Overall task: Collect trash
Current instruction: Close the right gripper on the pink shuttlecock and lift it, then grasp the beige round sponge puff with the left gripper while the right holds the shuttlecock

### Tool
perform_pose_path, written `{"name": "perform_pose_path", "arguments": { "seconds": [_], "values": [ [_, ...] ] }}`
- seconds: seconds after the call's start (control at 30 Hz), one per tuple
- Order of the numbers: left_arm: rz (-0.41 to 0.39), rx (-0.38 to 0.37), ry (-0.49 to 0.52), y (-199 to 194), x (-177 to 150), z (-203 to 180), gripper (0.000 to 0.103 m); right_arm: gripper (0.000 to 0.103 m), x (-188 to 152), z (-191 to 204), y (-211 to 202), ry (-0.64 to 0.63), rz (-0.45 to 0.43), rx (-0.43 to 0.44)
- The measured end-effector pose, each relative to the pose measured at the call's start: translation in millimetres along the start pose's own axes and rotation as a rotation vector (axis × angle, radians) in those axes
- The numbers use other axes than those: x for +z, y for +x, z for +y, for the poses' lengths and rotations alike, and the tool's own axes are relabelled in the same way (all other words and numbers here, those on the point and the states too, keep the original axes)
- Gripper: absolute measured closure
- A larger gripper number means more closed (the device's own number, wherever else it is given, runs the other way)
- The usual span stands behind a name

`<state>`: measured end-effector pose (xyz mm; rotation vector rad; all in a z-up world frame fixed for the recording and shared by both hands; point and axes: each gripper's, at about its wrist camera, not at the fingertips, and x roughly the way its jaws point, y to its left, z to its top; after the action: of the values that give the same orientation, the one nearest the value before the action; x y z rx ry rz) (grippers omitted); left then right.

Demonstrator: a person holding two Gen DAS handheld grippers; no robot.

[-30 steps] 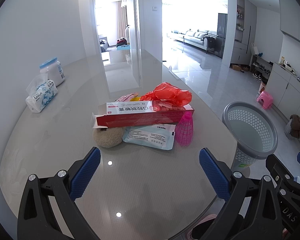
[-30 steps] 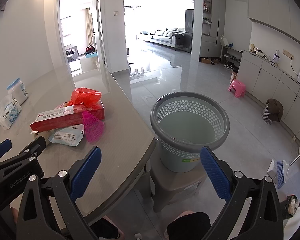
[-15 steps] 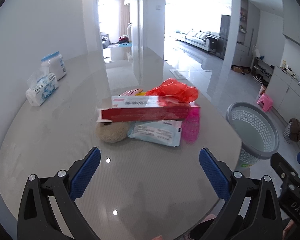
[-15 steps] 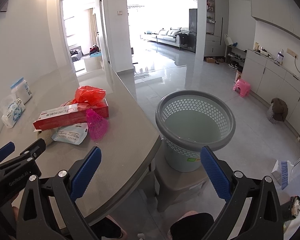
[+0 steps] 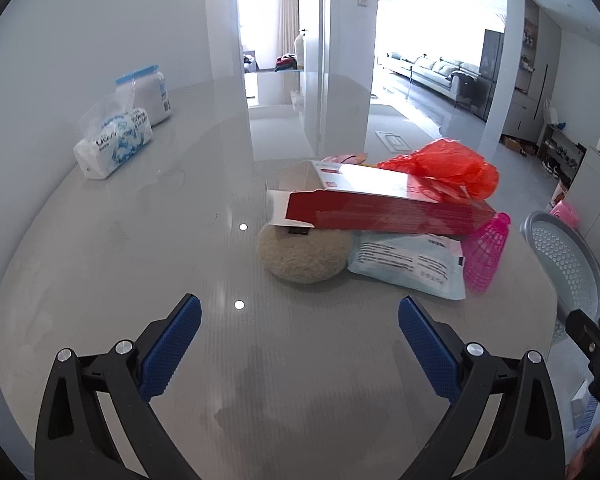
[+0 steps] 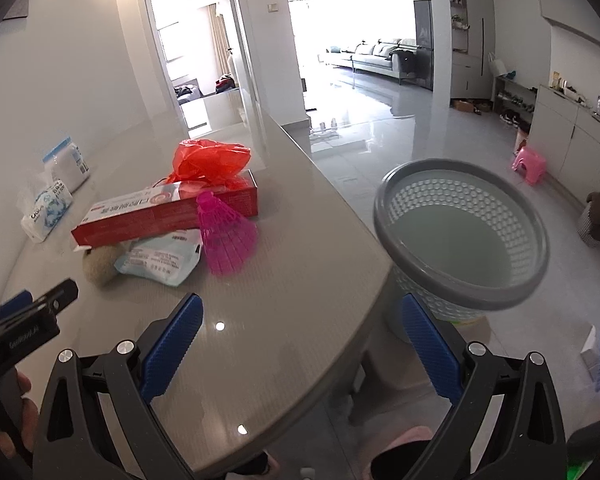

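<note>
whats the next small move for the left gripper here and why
Probably ease the left gripper forward toward the beige puff, the nearest piece of the trash pile. Its jaws are open and empty, and the basket waits beside the table.

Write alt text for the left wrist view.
The open left gripper hovers over a glossy grey table, facing a trash pile: a long red carton atop a beige puff and pale blue packet, with a red plastic bag and pink shuttlecock.
</note>
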<state>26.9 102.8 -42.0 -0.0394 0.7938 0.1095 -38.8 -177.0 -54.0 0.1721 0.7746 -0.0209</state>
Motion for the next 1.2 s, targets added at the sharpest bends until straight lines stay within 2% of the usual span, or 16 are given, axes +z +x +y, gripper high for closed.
{"name": "perform_pose_path", "arguments": {
  "seconds": [0.17, 0.33, 0.77, 0.83, 0.9, 1.03, 1.1, 1.2],
  "values": [
    [0.002, 0.017, -0.018, 17.5, 4.9, 8.4, 0.006, 0.008, 18.3, 11.2, 35.0, -0.03, 0.029, -0.014],
    [0.025, 0.035, -0.03, 34.3, 7.4, 15.8, 0.006, 0.008, 30.0, 23.3, 65.8, -0.045, 0.071, 0.015],
    [0.035, 0.069, -0.008, 44.1, 6.9, 11.9, 0.006, 0.009, 46.2, 55.5, 101.1, -0.122, 0.052, 0.031],
    [0.038, 0.068, -0.014, 44.9, 6.9, 12.2, 0.006, 0.014, 47.1, 60.3, 103.3, -0.136, 0.046, 0.032],
    [0.043, 0.065, -0.022, 45.0, 7.3, 12.3, 0.006, 0.029, 47.1, 62.4, 101.5, -0.147, 0.042, 0.026],
    [0.042, 0.062, -0.027, 44.6, 8.5, 12.7, 0.006, 0.048, 47.9, 69.2, 104.1, -0.166, 0.051, 0.028],
    [0.044, 0.061, -0.029, 44.7, 8.6, 12.9, 0.006, 0.068, 47.1, 70.1, 101.1, -0.17, 0.047, 0.03],
    [0.058, 0.048, -0.037, 45.7, 8.9, 13.1, 0.006, 0.069, 46.1, 68.1, 96.0, -0.168, 0.047, 0.044]
  ]
}}
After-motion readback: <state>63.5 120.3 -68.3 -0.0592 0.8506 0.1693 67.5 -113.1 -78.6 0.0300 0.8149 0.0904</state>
